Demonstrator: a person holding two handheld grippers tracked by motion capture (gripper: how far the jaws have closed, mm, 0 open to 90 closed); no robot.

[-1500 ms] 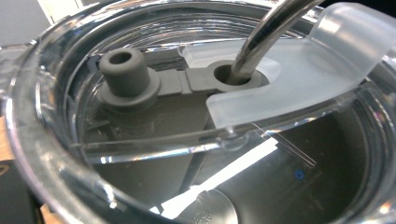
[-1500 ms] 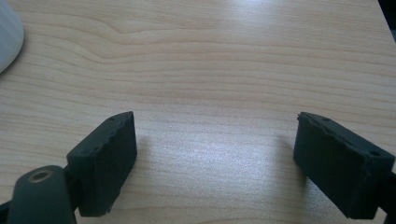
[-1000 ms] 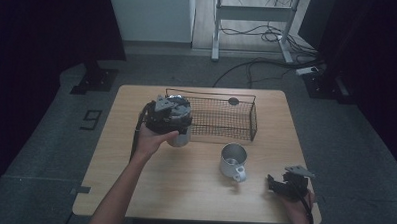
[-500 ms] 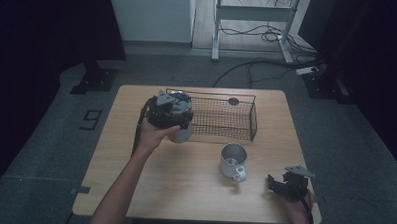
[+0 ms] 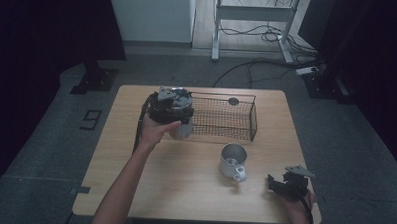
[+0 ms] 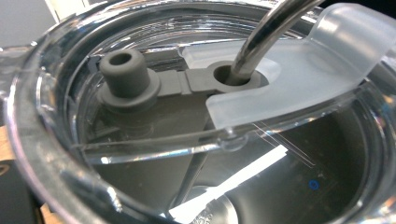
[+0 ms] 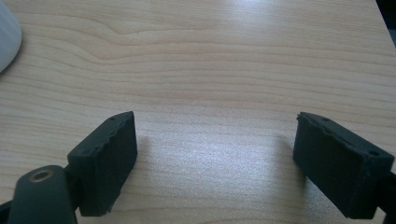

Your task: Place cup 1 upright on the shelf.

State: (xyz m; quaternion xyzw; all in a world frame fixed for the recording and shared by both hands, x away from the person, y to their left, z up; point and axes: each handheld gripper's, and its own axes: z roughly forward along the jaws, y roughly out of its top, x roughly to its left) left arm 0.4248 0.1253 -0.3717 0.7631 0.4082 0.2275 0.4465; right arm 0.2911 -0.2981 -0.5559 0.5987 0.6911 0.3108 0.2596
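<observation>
A steel tumbler point(image 5: 182, 130) stands on the table just left of the wire basket point(image 5: 226, 118). My left gripper point(image 5: 172, 103) sits right on top of it, pointing down, with the person's hand around it. The left gripper view looks very close onto the tumbler's clear lid point(image 6: 261, 107), with a grey stopper point(image 6: 123, 70) and a metal straw point(image 6: 261, 37) through the lid's hole; its own jaws are hidden. My right gripper point(image 5: 279, 185) rests low at the table's near right corner. Its jaws stand wide apart over bare wood point(image 7: 215, 123).
A metal mug point(image 5: 233, 161) with a white handle stands between the basket and the right gripper; its edge point(image 7: 7, 37) shows in the right gripper view. The basket holds a small dark round piece point(image 5: 233, 100) at its far side. The table's front edge is close to the right hand.
The left hand and gripper have edged slightly toward the far side above the tumbler. The right gripper has kept still.
</observation>
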